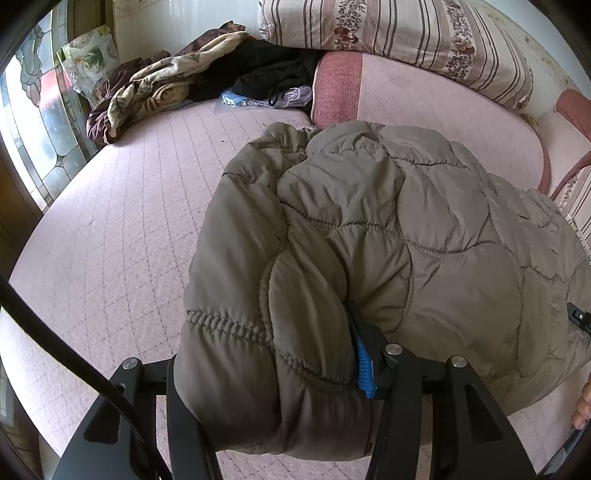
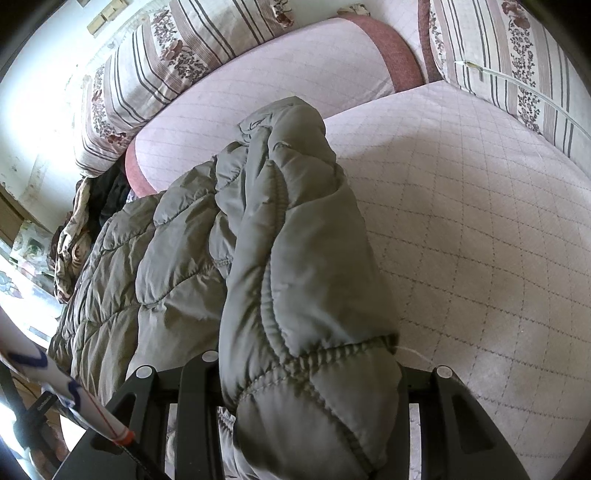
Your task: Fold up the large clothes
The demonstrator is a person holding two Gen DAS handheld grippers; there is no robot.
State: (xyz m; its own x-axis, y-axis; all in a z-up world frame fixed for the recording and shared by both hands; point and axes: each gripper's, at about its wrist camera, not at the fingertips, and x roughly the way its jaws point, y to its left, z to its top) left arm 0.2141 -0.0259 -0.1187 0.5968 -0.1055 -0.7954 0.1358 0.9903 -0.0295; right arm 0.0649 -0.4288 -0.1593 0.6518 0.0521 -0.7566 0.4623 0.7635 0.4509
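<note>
A khaki quilted puffer jacket [image 1: 388, 229] lies on the pink quilted bed cover [image 1: 122, 221]. My left gripper [image 1: 273, 369] is shut on a thick fold of the jacket; its blue pad [image 1: 364, 365] shows at the right finger, the left finger is buried in fabric. In the right wrist view the same jacket [image 2: 177, 258] spreads to the left. My right gripper [image 2: 306, 406] is shut on a padded edge of the jacket [image 2: 303, 295] that bulges up between its fingers and hides the fingertips. The right gripper's tip [image 1: 578, 317] shows at the jacket's right edge in the left wrist view.
Crumpled patterned cloth [image 1: 147, 88] and dark clothes [image 1: 266, 70] lie at the bed's far left. Striped floral pillows [image 1: 406, 33] and a pink bolster [image 1: 336, 85] stand at the back. A stained-glass window [image 1: 40, 110] is at left. Bare bed cover [image 2: 480, 221] lies right of the jacket.
</note>
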